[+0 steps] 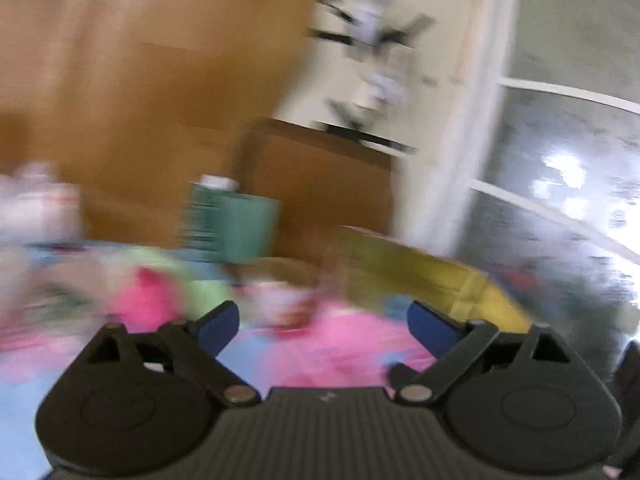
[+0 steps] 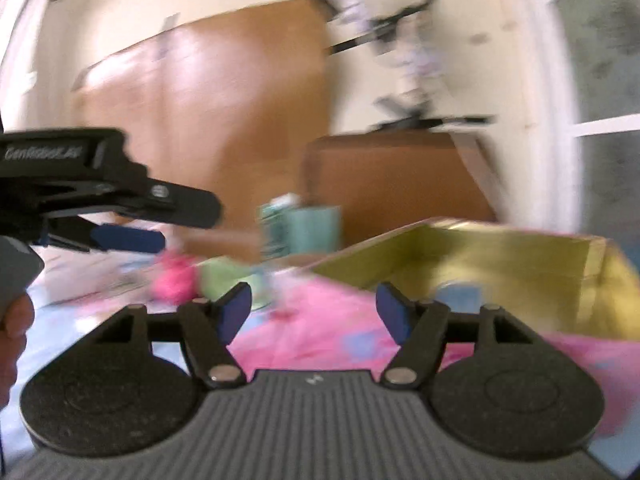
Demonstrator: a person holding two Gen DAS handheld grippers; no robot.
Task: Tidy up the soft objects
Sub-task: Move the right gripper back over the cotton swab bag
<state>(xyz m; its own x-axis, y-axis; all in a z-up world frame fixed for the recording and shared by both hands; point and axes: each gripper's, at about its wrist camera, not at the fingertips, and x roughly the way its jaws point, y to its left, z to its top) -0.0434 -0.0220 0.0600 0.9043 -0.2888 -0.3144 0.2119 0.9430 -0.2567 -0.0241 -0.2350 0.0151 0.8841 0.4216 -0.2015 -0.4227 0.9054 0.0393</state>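
Both views are blurred by motion. My left gripper [image 1: 323,322] is open over a pink and blue bedspread [image 1: 340,352], with nothing between its blue pads. Ahead lie soft things: a bright pink one [image 1: 146,300] and a light green one [image 1: 200,280]. My right gripper [image 2: 314,312] is open too, empty, above the same bedspread [image 2: 320,328]. In the right wrist view the pink soft thing [image 2: 174,280] and the green one [image 2: 224,276] lie ahead to the left. The left gripper [image 2: 132,238] reaches in from the left, held by a hand [image 2: 16,320].
A yellow open box [image 2: 500,264] stands on the bed at the right, also seen as a yellow box [image 1: 420,276]. A teal container [image 2: 304,228] sits at the back before wooden furniture [image 2: 240,100]. A window [image 1: 580,160] is on the right.
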